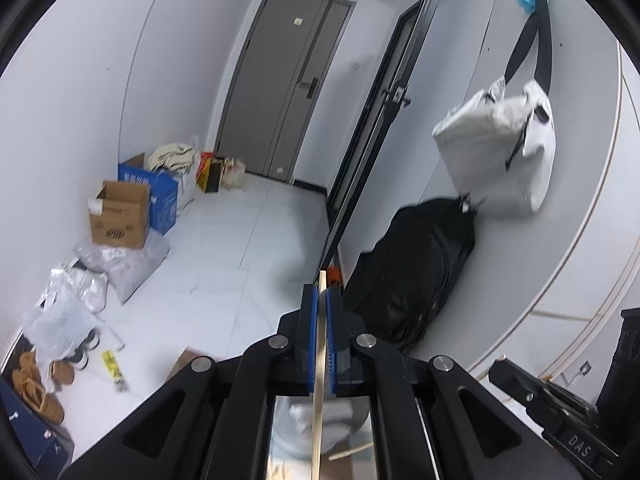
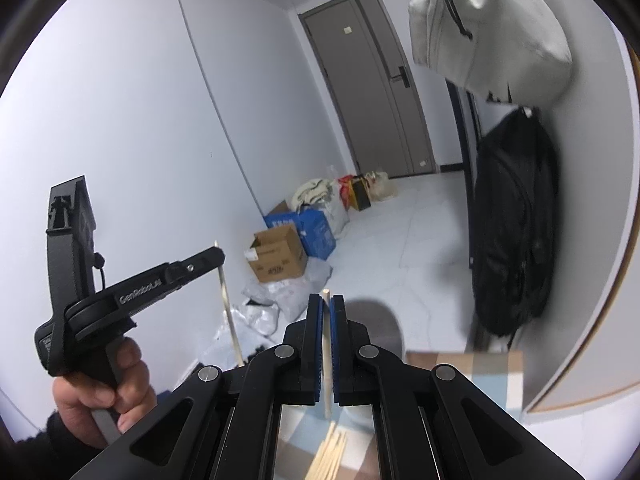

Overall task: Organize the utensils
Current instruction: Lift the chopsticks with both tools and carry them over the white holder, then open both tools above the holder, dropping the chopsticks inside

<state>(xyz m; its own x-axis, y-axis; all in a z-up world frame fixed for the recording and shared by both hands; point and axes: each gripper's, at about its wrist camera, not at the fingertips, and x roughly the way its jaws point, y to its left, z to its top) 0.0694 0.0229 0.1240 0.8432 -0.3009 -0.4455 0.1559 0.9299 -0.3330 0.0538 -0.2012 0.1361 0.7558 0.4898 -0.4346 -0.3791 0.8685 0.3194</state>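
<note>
Between the blue pads of the right gripper sits one wooden chopstick, clamped, its long axis running along the fingers, tip poking just past them toward the far floor. Below it, near the lens, a loose bundle of chopsticks lies on a patterned surface. To the left, the left gripper is likewise closed on its own chopstick, which stands nearly upright in the right wrist view. I judge both sticks are raised clear of the bundle, so the next placement turns on bringing them parallel.
</note>
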